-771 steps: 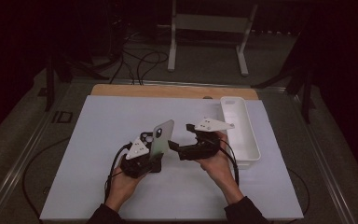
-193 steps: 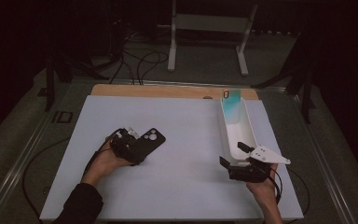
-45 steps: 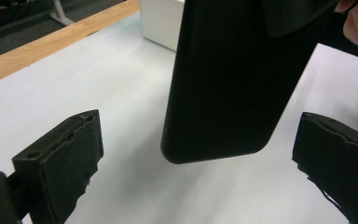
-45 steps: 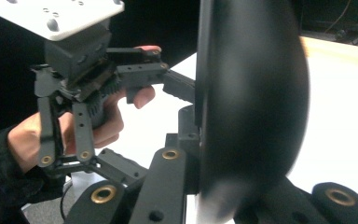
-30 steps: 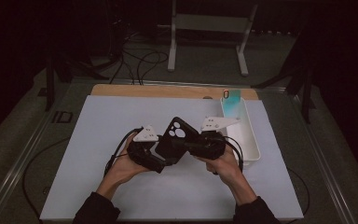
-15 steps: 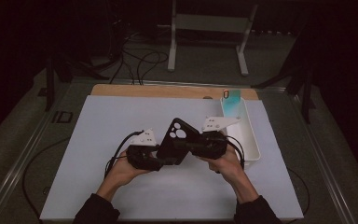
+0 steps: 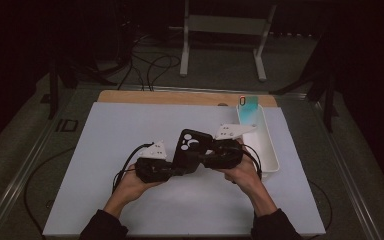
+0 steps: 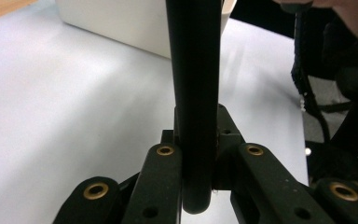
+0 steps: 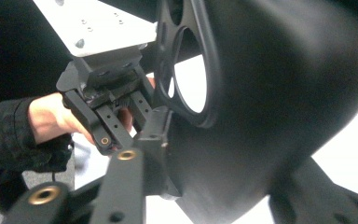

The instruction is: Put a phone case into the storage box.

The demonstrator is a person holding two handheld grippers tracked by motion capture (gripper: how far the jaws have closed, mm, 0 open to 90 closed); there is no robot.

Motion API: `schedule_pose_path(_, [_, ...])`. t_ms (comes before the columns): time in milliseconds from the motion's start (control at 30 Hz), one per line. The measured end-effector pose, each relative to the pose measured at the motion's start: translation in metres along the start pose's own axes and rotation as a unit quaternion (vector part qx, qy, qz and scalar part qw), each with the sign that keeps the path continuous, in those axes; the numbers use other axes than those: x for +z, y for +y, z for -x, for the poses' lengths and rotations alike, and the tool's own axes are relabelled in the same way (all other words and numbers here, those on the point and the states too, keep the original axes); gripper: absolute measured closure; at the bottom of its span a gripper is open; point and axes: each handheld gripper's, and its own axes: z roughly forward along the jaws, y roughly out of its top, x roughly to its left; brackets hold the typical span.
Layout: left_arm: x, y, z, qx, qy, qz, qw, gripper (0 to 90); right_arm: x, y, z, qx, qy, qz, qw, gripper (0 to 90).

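step: handing over black phone case point(image 7: 192, 148) above the surface | left tool point(image 7: 177, 169) – closing, clamping case edge | right tool point(image 7: 206, 159) – loosening, opening | next: right withdrawing clear

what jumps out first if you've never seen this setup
A black phone case stands up between the left gripper and the right gripper, mid-table above the white mat. The left gripper's jaws have just been closing and now clamp the case's edge, while the right gripper's jaws have just been opening with the case between them. Right of them sits a long white tray, a teal phone case at its far end.
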Motion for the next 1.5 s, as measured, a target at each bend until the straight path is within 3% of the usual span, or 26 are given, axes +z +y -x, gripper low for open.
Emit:
schedule_pose_path(200, [-0.001, 0.001, 0.003, 0.006, 0.009, 0.01, 0.9999, 85.6, 0.004, 0.001, -0.002, 0.014, -0.011, 0.006, 0.9998, 38.0])
schedule_pose_path(433, [-0.007, 0.0, 0.001, -0.003, 0.031, 0.022, 0.9993, 85.7, 0.002, 0.0, -0.001, 0.025, -0.037, 0.005, 0.999, 25.5])
schedule_pose_path(867, [-0.015, -0.002, -0.001, -0.013, 0.092, 0.028, 0.9953, 85.5, -0.002, -0.001, 0.001, 0.031, -0.06, 0.009, 0.9977, 18.5])
schedule_pose_path(1500, [-0.018, -0.012, 0.003, -0.029, 0.166, 0.018, 0.9855, 85.4, -0.001, 0.001, 0.001, 0.043, -0.09, 0.021, 0.9948, 11.4])
